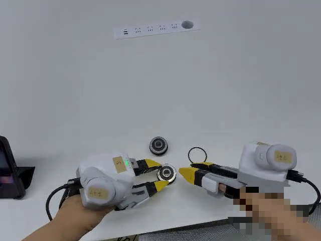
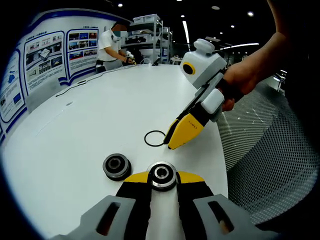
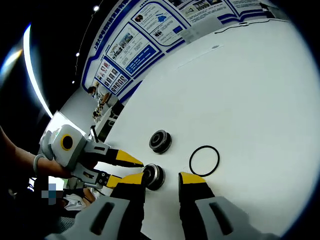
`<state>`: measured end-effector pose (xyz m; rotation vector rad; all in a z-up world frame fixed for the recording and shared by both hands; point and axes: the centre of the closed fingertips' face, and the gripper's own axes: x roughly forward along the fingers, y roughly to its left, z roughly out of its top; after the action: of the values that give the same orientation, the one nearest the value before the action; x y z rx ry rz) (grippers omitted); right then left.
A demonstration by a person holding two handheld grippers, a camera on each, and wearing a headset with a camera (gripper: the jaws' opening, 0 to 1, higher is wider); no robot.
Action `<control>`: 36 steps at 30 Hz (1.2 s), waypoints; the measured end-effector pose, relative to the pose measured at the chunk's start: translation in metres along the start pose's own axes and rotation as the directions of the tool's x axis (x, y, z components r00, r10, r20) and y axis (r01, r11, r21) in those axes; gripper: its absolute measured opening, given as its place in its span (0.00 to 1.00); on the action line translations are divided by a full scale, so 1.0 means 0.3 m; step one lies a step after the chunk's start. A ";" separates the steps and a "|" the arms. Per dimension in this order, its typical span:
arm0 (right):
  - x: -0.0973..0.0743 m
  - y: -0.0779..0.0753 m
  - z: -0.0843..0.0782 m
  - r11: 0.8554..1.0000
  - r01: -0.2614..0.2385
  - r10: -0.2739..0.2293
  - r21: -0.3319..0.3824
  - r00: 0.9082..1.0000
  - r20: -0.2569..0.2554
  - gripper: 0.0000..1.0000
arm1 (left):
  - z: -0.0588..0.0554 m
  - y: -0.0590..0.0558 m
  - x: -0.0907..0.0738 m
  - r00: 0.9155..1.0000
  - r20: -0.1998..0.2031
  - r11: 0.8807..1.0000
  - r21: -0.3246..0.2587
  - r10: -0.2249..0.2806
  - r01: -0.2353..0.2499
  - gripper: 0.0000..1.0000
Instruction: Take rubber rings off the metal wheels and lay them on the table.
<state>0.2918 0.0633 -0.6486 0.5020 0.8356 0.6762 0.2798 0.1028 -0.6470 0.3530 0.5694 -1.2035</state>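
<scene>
My left gripper (image 1: 158, 174) is shut on a small metal wheel (image 1: 166, 173), clamped between its yellow tips just above the white table (image 1: 225, 100). In the left gripper view the wheel (image 2: 162, 175) shows a silver face and a dark hub. My right gripper (image 1: 190, 172) stands open just right of that wheel, tips pointing at it; from its own view the wheel (image 3: 153, 176) sits close ahead of its left tip. A second, darker wheel (image 1: 158, 145) stands on the table behind. A loose black rubber ring (image 1: 197, 154) lies flat beside it.
A white power strip (image 1: 155, 28) lies at the far side of the table. A black device (image 1: 10, 170) with a cable stands at the left edge. The table's front edge (image 1: 200, 225) runs just below the grippers. A person (image 2: 111, 45) stands far back.
</scene>
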 end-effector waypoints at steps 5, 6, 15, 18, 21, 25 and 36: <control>0.000 -0.002 -0.005 1.000 -0.003 0.003 0.006 1.000 -0.004 0.27 | 0.000 0.002 0.015 1.000 -0.015 1.000 0.023 -0.003 0.003 0.17; 0.000 -0.002 -0.005 1.000 -0.003 0.003 0.007 1.000 -0.003 0.27 | 0.000 0.003 0.016 1.000 -0.016 1.000 0.023 -0.003 0.003 0.17; 0.021 0.024 -0.013 0.999 -0.039 0.039 0.032 0.999 -0.016 0.27 | -0.007 0.008 0.025 0.999 -0.033 0.999 0.032 -0.007 0.008 0.14; 0.037 0.033 -0.027 0.997 -0.055 0.057 0.059 0.998 -0.034 0.27 | -0.007 0.007 0.025 1.000 -0.030 1.000 0.029 -0.006 0.007 0.14; 0.051 0.037 -0.033 0.996 -0.062 0.065 0.069 0.997 -0.042 0.27 | -0.006 0.009 0.025 1.000 -0.026 1.000 0.023 -0.003 0.004 0.14; 0.066 0.040 -0.033 0.994 -0.068 0.072 0.087 0.996 -0.045 0.27 | -0.005 0.009 0.024 1.000 -0.021 1.000 0.018 0.001 0.000 0.14; 0.091 0.047 -0.040 0.984 -0.088 0.098 0.156 0.994 -0.052 0.27 | -0.005 0.011 0.024 1.000 -0.019 1.000 0.017 0.003 -0.003 0.14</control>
<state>0.2906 0.0941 -0.6600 0.6658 0.9292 0.7188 0.2843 0.0991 -0.6527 0.3797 0.5747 -1.2042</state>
